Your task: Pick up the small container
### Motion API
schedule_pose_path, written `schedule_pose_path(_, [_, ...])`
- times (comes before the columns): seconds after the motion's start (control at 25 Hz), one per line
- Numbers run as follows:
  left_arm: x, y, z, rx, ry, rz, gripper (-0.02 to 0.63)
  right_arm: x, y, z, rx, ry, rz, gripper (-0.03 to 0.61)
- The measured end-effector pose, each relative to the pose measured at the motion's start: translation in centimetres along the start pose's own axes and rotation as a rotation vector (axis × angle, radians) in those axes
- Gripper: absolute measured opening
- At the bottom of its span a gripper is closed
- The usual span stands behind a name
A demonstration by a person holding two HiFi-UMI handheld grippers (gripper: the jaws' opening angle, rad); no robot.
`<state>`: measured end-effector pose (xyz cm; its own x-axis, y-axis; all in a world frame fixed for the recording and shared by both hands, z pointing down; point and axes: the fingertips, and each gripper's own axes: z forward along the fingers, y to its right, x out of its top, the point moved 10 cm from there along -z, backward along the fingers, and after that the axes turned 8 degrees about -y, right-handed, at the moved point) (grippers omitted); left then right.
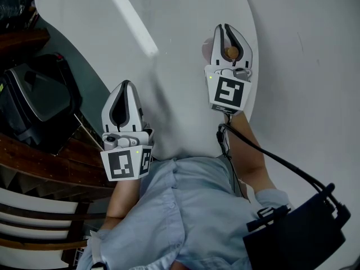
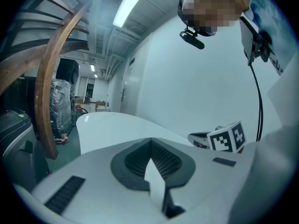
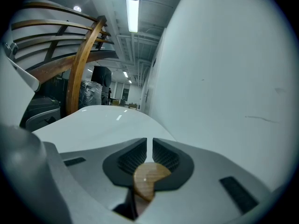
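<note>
Right gripper view shows the right gripper (image 3: 149,143) clamped on the small container (image 3: 146,179), whose round wooden lid sits between the nearly closed jaws. In the head view, that gripper (image 1: 226,28) holds the container (image 1: 230,52) over the white table (image 1: 185,10), near its right edge. The left gripper (image 1: 126,84) hovers at the table's near edge, jaws together and empty.
</note>
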<state>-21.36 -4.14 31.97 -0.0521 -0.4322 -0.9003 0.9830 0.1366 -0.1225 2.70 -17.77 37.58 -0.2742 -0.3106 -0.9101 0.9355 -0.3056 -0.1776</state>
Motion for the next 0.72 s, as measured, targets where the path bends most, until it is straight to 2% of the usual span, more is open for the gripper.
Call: schedule_pose_path(0.72, [0.21,0.15,0.01,0.003,0.022,0.006,-0.002,0.50,0.06,0.08,0.013,0.048,0.009,0.031])
